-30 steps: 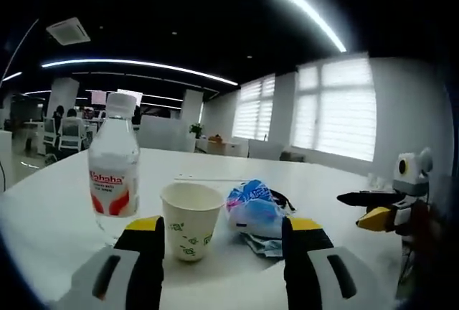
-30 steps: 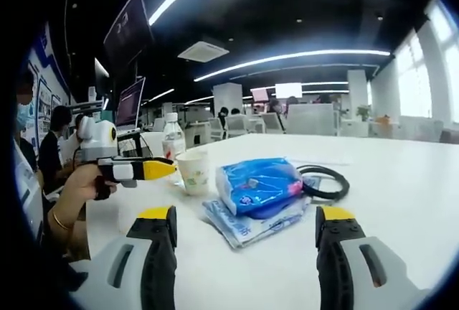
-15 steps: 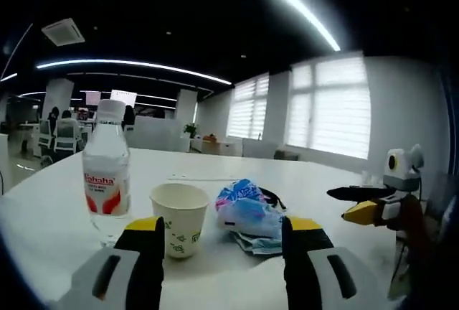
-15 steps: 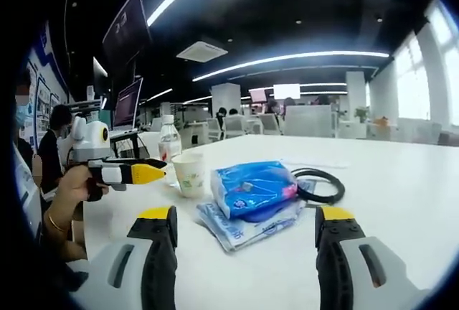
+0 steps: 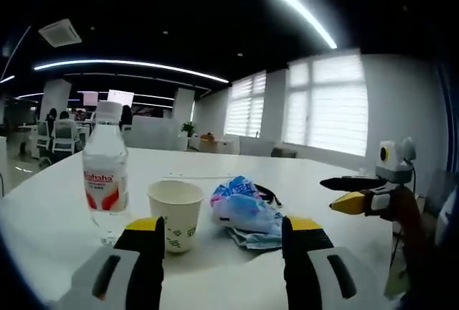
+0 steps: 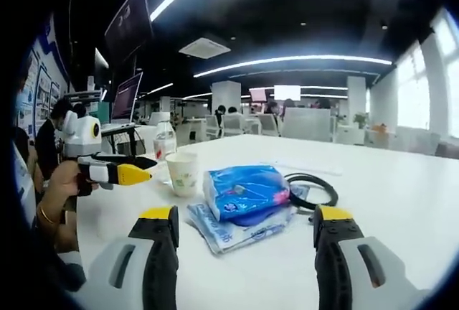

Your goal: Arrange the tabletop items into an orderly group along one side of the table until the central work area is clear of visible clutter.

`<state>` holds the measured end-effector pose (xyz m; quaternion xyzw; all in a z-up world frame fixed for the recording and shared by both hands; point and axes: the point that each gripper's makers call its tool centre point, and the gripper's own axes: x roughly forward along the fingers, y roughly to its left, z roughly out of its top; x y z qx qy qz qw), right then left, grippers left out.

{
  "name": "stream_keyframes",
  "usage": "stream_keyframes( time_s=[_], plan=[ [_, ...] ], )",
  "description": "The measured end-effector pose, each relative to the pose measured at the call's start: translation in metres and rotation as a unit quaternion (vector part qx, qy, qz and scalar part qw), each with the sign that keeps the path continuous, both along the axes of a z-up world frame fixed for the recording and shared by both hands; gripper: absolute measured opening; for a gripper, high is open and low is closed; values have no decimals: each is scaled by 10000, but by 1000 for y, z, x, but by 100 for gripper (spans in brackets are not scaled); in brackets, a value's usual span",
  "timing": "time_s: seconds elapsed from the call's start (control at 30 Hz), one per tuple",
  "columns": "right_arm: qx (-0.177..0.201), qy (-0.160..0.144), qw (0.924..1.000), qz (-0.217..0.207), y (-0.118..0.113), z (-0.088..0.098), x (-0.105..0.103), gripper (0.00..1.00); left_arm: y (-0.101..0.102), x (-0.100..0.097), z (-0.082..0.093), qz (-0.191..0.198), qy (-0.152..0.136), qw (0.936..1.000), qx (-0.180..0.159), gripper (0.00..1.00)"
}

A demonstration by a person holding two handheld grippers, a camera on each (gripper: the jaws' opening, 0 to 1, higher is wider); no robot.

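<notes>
Hovering wide open, empty: left gripper, right gripper; one bottle, one cup

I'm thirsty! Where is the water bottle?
In the left gripper view, the clear plastic water bottle with a red label stands on the white table, left of the white paper cup.

Each tool has grey jaws with black inner pads and yellow tips: the left tool low in its view, the right tool likewise. A thin bracelet circles the wrist at left.
</notes>
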<state>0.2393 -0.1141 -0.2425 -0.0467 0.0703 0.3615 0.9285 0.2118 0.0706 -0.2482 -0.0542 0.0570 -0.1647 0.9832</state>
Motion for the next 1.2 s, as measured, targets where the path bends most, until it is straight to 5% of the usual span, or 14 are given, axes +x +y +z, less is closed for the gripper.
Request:
stream_keyframes(
  time_s=[1.2],
  plan=[
    [-292, 33, 9994, -201, -19, -3, 21, 73, -17, -11, 13, -176, -150, 9997, 126, 66]
  ],
)
